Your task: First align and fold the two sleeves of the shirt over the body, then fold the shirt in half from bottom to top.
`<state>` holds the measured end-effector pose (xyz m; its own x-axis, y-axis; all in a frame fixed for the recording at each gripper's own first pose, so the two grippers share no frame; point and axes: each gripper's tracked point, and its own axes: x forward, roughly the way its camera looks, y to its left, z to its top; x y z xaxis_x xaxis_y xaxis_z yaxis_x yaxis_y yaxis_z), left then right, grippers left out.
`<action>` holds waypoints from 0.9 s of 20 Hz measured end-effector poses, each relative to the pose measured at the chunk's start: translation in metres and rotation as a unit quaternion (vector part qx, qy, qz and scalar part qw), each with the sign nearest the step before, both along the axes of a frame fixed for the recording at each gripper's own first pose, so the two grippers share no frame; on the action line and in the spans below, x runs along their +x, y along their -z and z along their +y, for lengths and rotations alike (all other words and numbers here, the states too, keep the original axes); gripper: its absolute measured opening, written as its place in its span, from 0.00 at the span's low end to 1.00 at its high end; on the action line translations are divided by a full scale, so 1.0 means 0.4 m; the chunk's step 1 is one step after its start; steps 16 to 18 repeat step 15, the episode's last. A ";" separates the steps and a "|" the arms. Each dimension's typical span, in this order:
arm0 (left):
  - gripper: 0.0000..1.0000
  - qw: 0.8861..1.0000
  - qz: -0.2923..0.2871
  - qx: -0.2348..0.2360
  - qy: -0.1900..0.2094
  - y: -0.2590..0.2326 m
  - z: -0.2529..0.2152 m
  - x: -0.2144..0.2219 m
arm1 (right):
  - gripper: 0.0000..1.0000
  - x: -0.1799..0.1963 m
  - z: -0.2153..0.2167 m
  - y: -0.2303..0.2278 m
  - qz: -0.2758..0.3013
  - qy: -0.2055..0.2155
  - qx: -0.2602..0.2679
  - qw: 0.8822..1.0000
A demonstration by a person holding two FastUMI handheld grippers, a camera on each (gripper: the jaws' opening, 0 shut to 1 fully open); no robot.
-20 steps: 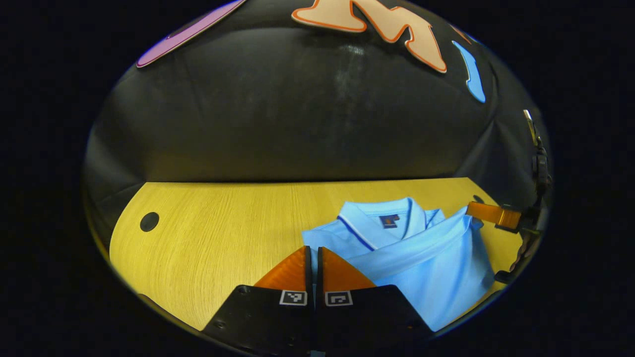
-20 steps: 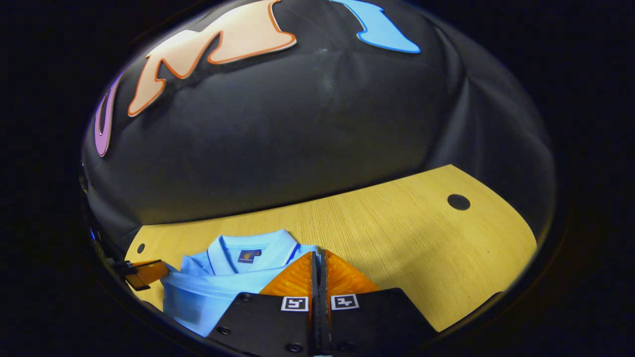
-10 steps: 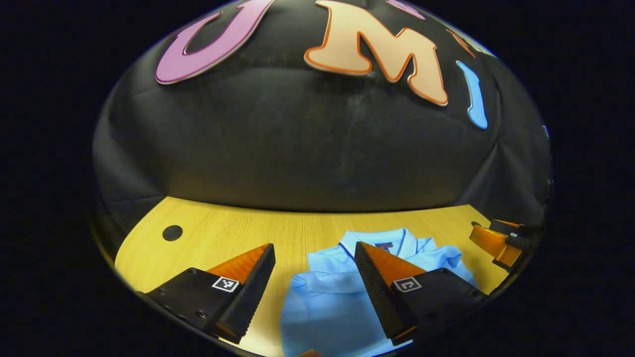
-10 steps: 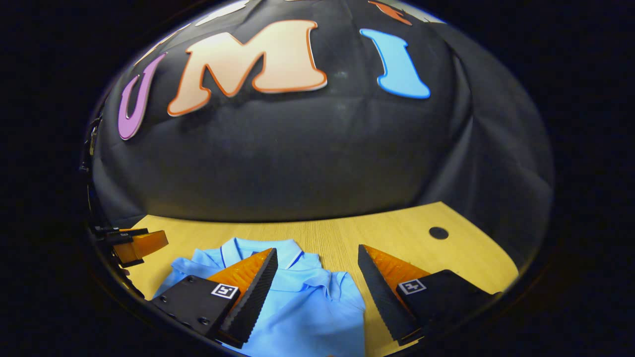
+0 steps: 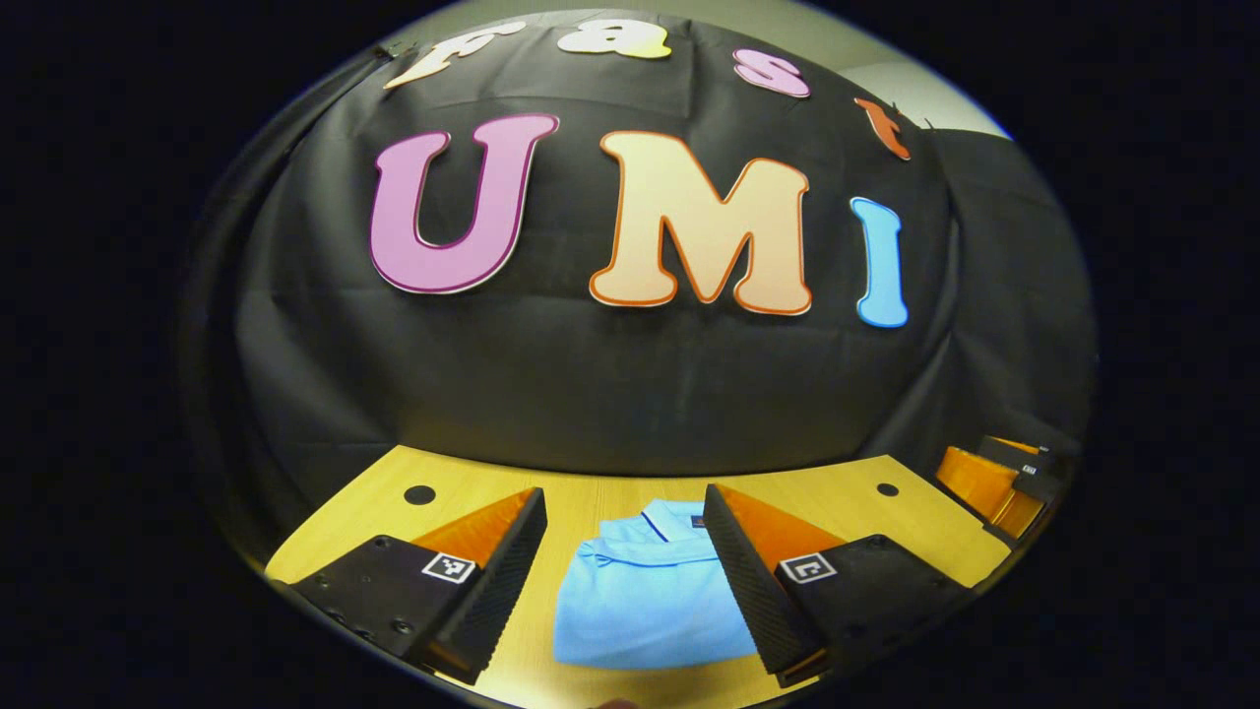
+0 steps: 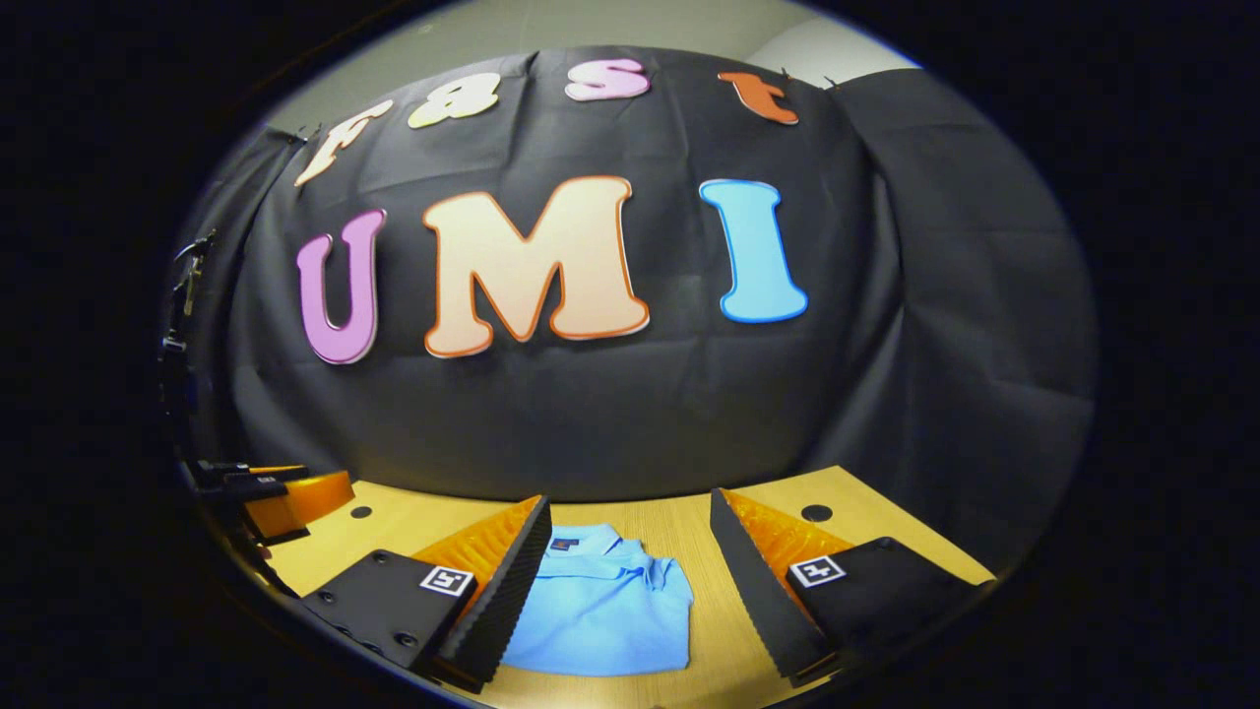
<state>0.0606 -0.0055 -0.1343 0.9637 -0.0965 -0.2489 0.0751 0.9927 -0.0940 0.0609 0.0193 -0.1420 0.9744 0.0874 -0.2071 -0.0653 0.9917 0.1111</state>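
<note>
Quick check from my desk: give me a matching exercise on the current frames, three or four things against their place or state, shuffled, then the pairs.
Things:
1. shirt
2. left tool
3. right tool
4. table

Place or state:
A. light wood top with round holes near its far edge
B. open, with the shirt's collar next to its left finger in the right gripper view
C. folded into a compact rectangle, collar at the far end
D. open, with the shirt centred between its fingers in the left gripper view

Pairs: 1-C, 2-D, 3-B, 4-A
</note>
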 end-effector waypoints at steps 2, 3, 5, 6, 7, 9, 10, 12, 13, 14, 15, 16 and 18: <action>0.96 1.000 -0.023 -0.005 -0.002 -0.060 -0.012 -0.069 | 1.00 -0.062 -0.026 -0.049 -0.017 0.005 -0.013 1.000; 0.95 0.999 -0.034 -0.002 0.000 -0.088 -0.017 -0.101 | 1.00 -0.093 -0.027 -0.071 -0.023 -0.001 -0.015 1.000; 0.95 0.999 -0.041 0.013 -0.001 -0.125 -0.021 -0.167 | 0.99 -0.163 -0.035 -0.106 -0.033 -0.013 -0.018 0.999; 0.94 0.999 -0.042 0.016 -0.003 -0.136 -0.027 -0.197 | 0.99 -0.198 -0.036 -0.117 -0.036 -0.018 -0.015 0.999; 0.95 0.999 -0.042 0.016 -0.003 -0.149 -0.034 -0.227 | 1.00 -0.234 -0.037 -0.129 -0.038 -0.025 -0.010 0.999; 0.95 0.999 -0.048 0.017 -0.006 -0.168 -0.043 -0.280 | 0.99 -0.298 -0.046 -0.146 -0.039 -0.033 -0.005 0.999; 0.95 0.999 -0.049 0.017 -0.005 -0.174 -0.050 -0.300 | 1.00 -0.324 -0.042 -0.154 -0.038 -0.040 -0.001 0.998; 0.95 0.998 -0.054 0.016 0.001 -0.187 -0.074 -0.333 | 1.00 -0.356 -0.051 -0.180 -0.051 -0.044 -0.007 0.998; 0.95 0.998 -0.059 0.016 0.004 -0.197 -0.083 -0.342 | 1.00 -0.364 -0.056 -0.192 -0.056 -0.043 -0.011 0.997; 0.95 0.998 -0.062 0.016 0.009 -0.207 -0.090 -0.349 | 1.00 -0.365 -0.059 -0.221 -0.059 -0.042 -0.013 0.997; 0.95 0.998 -0.063 0.015 0.012 -0.214 -0.097 -0.354 | 1.00 -0.369 -0.057 -0.228 -0.060 -0.041 -0.012 0.997; 0.95 0.998 -0.063 0.015 0.012 -0.214 -0.097 -0.354 | 1.00 -0.369 -0.057 -0.228 -0.060 -0.041 -0.012 0.997; 0.95 0.998 -0.063 0.015 0.012 -0.214 -0.097 -0.354 | 1.00 -0.369 -0.057 -0.228 -0.060 -0.041 -0.012 0.997</action>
